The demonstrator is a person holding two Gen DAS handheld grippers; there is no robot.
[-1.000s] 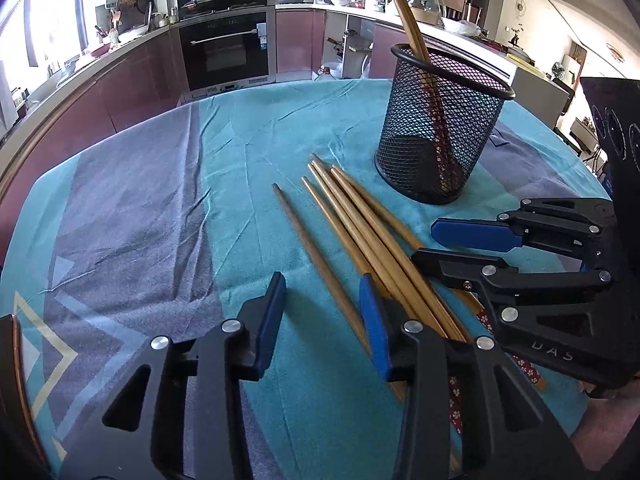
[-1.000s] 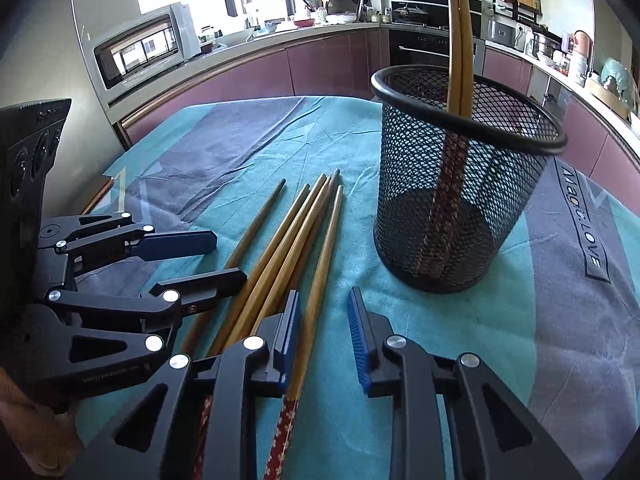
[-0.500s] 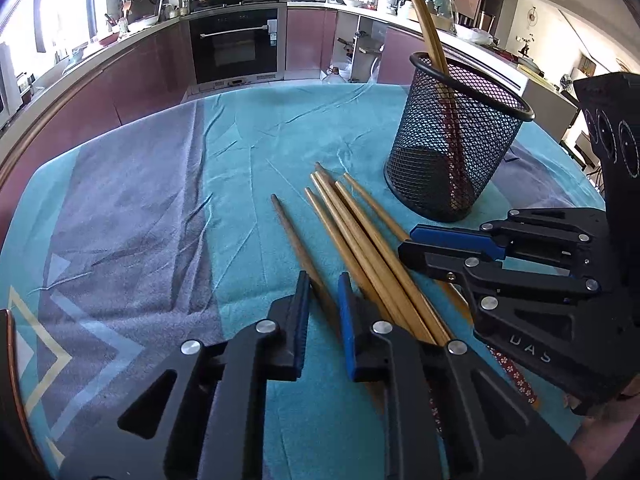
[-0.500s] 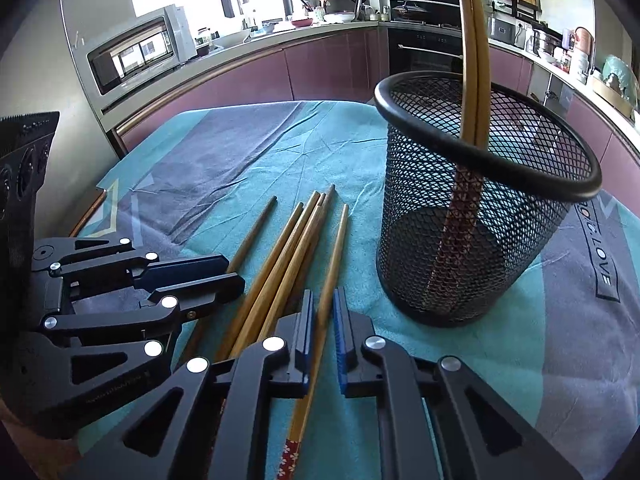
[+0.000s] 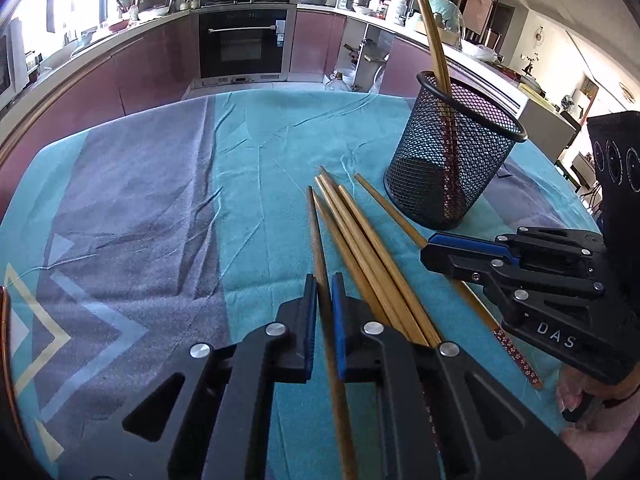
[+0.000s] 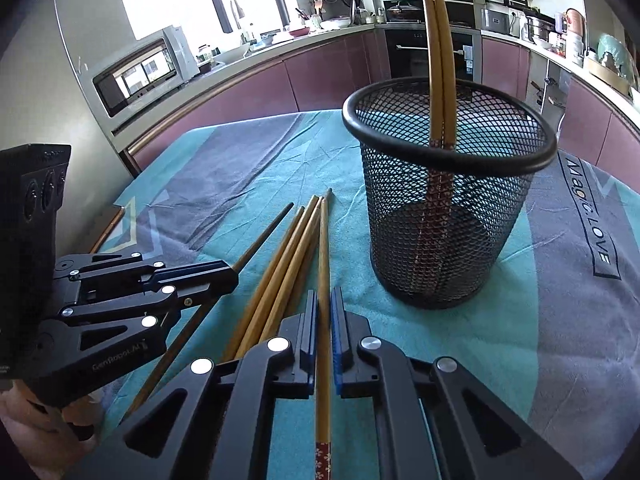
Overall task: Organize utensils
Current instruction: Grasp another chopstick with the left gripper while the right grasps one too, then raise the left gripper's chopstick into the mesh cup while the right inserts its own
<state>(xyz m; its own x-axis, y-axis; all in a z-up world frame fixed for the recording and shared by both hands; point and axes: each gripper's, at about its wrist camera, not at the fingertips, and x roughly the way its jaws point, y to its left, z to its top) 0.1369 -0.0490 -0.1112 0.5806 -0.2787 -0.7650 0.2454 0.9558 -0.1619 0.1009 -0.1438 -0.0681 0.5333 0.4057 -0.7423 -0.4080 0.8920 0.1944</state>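
Several bamboo chopsticks (image 5: 360, 240) lie side by side on the teal cloth. The left gripper (image 5: 324, 292) has its jaws closing tight on the leftmost, darker chopstick (image 5: 316, 232), and the pads press its shaft. My right gripper (image 6: 324, 304) is shut on the rightmost chopstick (image 6: 323, 248), whose red patterned end points back at me. Each gripper shows in the other's view: right gripper (image 5: 430, 248), left gripper (image 6: 228, 276). A black mesh cup (image 6: 448, 208) stands upright just beyond, and two chopsticks (image 6: 436, 40) lean inside it. The same cup (image 5: 452, 168) appears at the upper right.
The table's cloth (image 5: 160, 200) is teal with grey bands. Kitchen counters, an oven (image 5: 240, 40) and a microwave (image 6: 140, 72) stand behind the table. A bare hand (image 6: 24, 412) holds the left gripper's handle at the lower left.
Both grippers went from open, straddling the chopsticks, to shut, each on a single chopstick. The hands barely moved.
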